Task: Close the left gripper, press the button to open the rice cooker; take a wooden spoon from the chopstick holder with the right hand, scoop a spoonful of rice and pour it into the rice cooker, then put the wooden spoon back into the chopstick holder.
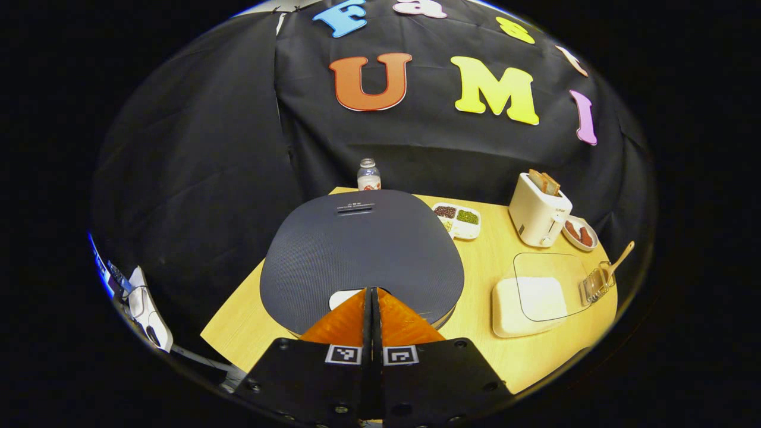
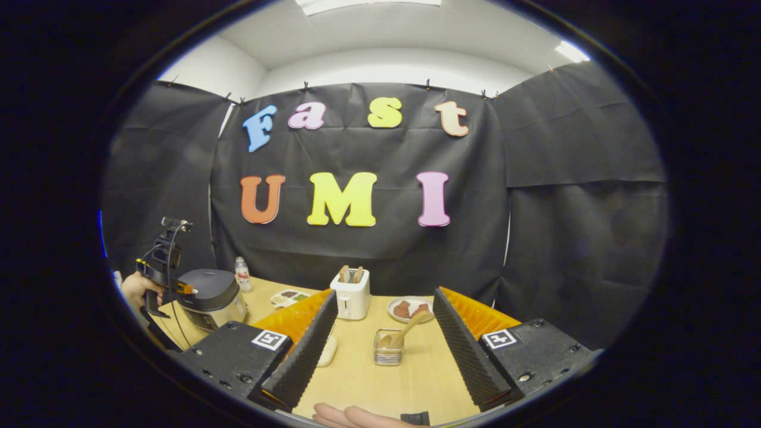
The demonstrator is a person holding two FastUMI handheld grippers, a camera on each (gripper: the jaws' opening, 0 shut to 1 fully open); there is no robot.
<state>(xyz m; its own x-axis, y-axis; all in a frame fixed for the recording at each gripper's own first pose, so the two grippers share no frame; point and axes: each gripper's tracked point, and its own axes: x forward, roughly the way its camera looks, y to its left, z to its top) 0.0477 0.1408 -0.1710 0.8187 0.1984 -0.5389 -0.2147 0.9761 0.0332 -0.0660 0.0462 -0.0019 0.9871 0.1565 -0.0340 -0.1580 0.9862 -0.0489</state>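
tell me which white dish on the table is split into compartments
The compartment tray beside the rice cooker, holding separate dark and green fillings. The round plate by the toaster is undivided.

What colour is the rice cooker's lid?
Dark grey with a fine textured surface, the rice cooker's lid shows best in the left gripper view.

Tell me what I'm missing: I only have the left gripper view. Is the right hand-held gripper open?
Observer: Yes, the right hand-held gripper is wide open.
Operator: Is it at the spoon?
Observer: No. The spoon stands in the holder ahead of it, untouched.
Operator: How does the left one look from outside?
Observer: A hand holds the left hand-held gripper with its tip at the top edge of the cooker, which is closed.
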